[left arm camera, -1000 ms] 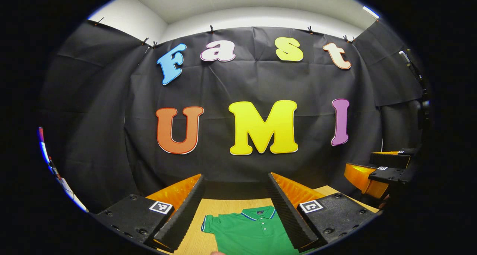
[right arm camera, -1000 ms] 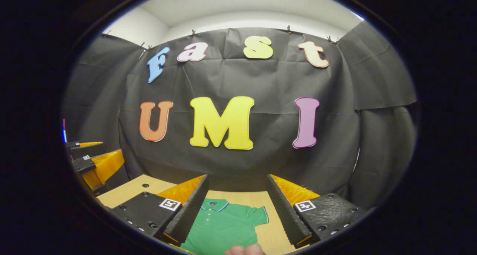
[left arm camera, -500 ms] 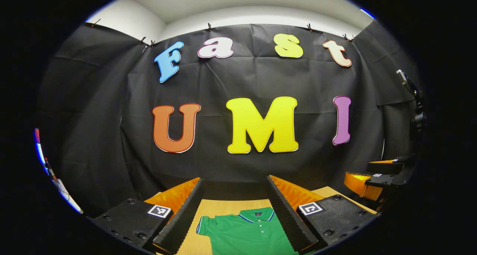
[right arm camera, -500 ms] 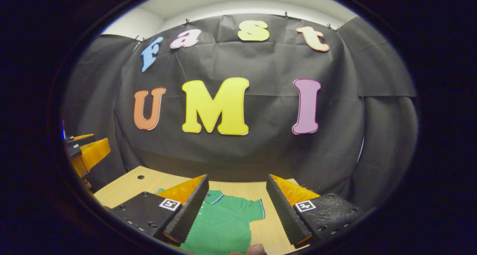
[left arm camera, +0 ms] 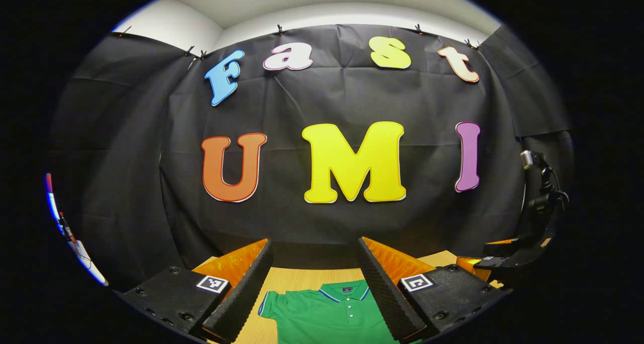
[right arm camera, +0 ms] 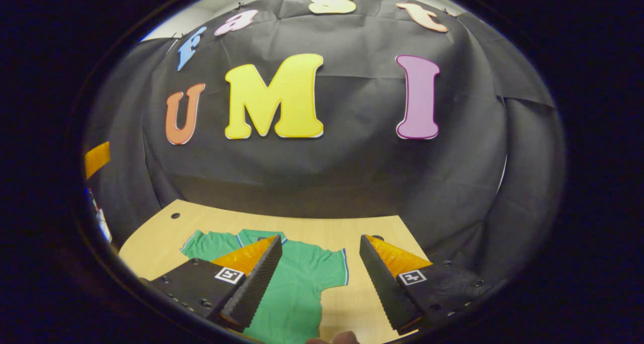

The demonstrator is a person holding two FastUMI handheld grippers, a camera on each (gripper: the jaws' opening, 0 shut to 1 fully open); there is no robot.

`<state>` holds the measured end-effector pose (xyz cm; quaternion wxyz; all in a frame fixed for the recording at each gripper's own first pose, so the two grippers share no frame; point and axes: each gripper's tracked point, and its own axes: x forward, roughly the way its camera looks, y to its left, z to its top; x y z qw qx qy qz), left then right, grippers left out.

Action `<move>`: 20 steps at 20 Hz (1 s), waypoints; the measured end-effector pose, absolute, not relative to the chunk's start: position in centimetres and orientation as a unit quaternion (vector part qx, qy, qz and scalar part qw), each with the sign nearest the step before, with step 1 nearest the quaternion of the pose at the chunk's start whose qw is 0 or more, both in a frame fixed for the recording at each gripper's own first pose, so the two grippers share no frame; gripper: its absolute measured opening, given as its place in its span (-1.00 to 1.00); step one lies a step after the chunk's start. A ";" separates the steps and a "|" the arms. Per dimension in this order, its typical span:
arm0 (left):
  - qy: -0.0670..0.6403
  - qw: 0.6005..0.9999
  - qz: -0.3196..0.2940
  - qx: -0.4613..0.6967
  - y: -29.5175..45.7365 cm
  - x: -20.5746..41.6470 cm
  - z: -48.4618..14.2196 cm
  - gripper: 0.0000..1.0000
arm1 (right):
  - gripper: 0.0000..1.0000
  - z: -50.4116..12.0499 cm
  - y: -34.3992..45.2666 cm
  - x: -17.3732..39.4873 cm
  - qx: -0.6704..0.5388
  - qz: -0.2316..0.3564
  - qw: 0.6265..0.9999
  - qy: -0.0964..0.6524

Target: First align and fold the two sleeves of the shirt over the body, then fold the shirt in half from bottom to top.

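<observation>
Presently we find the green polo shirt [right arm camera: 297, 288] lying flat and unfolded on the tabletop [right arm camera: 151, 243], collar toward the booth wall, both short sleeves spread out to the sides. Taking the scene left to right: the left gripper [left arm camera: 314, 293] is held above the shirt's collar end with its jaws apart and nothing between them; the right gripper [right arm camera: 317, 283] is likewise spread and empty, held above the shirt's right sleeve [right arm camera: 332, 268].

We judge the main risk to be an uneven pinch: if either gripper takes the sleeve hem together with the body cloth beneath, the fold will drag the whole shirt and skew it. A shallow bite may let the sleeve slip mid-fold.

The tabletop is pale wood, smooth, with a small round hole [right arm camera: 175, 216] near its left far corner. Black cloth [right arm camera: 352, 173] drapes the booth behind; a pale ceiling [left arm camera: 322, 7] shows above.
</observation>
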<state>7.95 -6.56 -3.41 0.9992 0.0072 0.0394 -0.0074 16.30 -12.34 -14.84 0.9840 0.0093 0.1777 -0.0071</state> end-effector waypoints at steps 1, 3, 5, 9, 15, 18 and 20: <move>0.041 0.999 -0.007 0.007 -6.8 8.2 -3.5 1.00 | 0.96 -16.0 -12.8 17.5 0.007 -0.006 0.982 0.186; 0.044 0.999 -0.006 0.008 -7.2 8.8 -3.8 1.00 | 0.91 -18.6 -13.6 19.7 0.006 -0.001 0.978 0.207; 0.048 0.999 -0.002 0.009 -7.5 9.4 -4.4 1.00 | 0.92 -21.4 -14.6 21.6 0.004 -0.004 0.973 0.233; 0.059 0.998 0.007 0.004 -8.0 10.2 -5.3 1.00 | 0.92 -26.9 -16.0 24.6 -0.004 -0.001 0.962 0.273; 0.076 0.997 0.019 0.019 -8.4 11.2 -6.8 1.00 | 0.92 -33.4 -17.4 28.0 -0.007 0.000 0.949 0.314; 0.092 0.995 0.026 0.029 -8.5 11.3 -8.2 1.00 | 0.92 -36.2 -17.5 29.1 -0.006 0.003 0.943 0.334; 0.101 0.994 0.027 0.030 -8.8 11.3 -9.2 1.00 | 0.92 -37.7 -17.6 29.6 0.002 0.005 0.937 0.349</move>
